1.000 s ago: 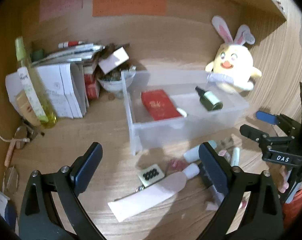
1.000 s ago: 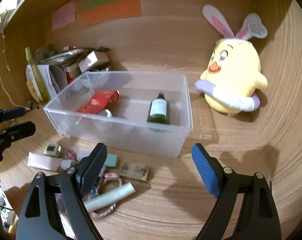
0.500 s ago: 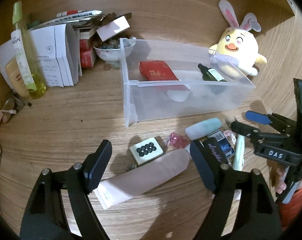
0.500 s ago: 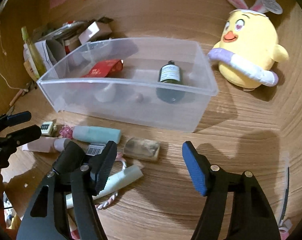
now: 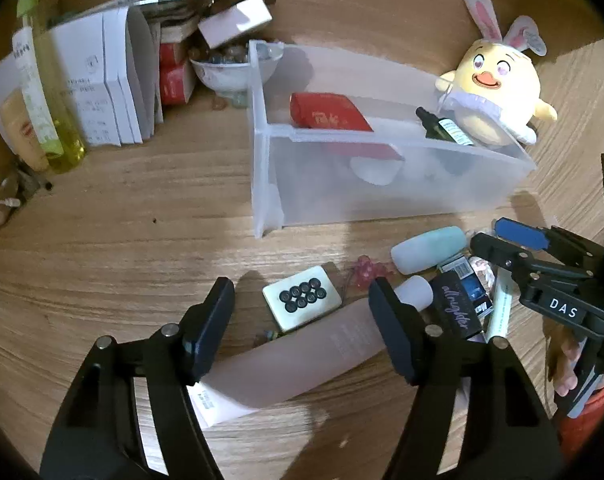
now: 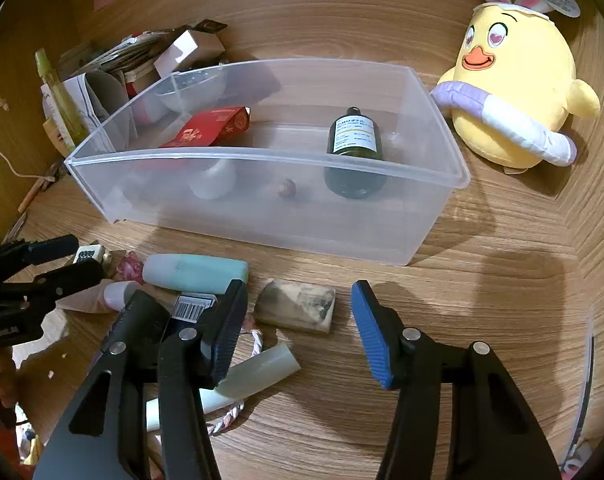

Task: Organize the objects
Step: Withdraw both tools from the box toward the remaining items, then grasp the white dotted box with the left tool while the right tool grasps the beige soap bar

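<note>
Pink tube (image 5: 302, 356) lies on the bench just before the clear bin (image 5: 381, 184). Left gripper (image 5: 302, 316) has been closing, half-wide astride it; right gripper (image 6: 298, 320) likewise around the brown block (image 6: 298, 304). Advice: centre pads first.

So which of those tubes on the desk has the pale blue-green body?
The stubby teal tube nearest the clear bin; the pink tube and the slim pale tube lie farther from it.

1 clear bin (image 6: 262, 156), 1 plush chick (image 6: 513, 80), 1 dark bottle (image 6: 353, 136), 1 red packet (image 6: 210, 128), 2 hand-held grippers.
</note>
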`<state>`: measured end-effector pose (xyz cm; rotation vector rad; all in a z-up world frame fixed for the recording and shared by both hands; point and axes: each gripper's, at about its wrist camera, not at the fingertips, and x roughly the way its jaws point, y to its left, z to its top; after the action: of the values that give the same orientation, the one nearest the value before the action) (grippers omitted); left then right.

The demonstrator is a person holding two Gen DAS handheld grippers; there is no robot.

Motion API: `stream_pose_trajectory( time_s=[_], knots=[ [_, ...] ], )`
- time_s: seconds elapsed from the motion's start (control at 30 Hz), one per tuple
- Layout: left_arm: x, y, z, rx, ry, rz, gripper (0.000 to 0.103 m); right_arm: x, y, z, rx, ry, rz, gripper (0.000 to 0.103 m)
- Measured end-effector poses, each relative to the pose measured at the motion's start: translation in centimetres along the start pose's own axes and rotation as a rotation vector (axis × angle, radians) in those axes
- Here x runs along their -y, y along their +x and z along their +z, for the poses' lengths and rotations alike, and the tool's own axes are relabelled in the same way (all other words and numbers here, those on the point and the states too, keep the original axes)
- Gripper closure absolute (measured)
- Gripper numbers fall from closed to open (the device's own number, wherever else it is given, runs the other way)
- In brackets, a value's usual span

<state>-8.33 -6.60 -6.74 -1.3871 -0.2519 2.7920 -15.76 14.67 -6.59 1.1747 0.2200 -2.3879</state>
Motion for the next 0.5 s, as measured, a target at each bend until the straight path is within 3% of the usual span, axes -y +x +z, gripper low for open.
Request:
stream_pose_trajectory(
  time_s=[0.17, 0.33, 0.5],
  knots=[
    [-0.26, 0.03, -0.08, -0.021, -0.003, -0.024, 0.043, -0.18, 0.35, -0.09, -0.009, -0.01, -0.008, 0.062],
    [-0.75, -0.08, -0.06, -0.014, -0.024, -0.047, 0.062, -0.23, 0.27, -0.18, -0.003, -0.01, -0.011, 0.064],
    [-1.0, -0.25, -0.04, -0.009, -0.04, -0.071, 0.062, -0.13, -0.16, -0.13, 0.021, 0.001, -0.028, 0.064]
  ],
)
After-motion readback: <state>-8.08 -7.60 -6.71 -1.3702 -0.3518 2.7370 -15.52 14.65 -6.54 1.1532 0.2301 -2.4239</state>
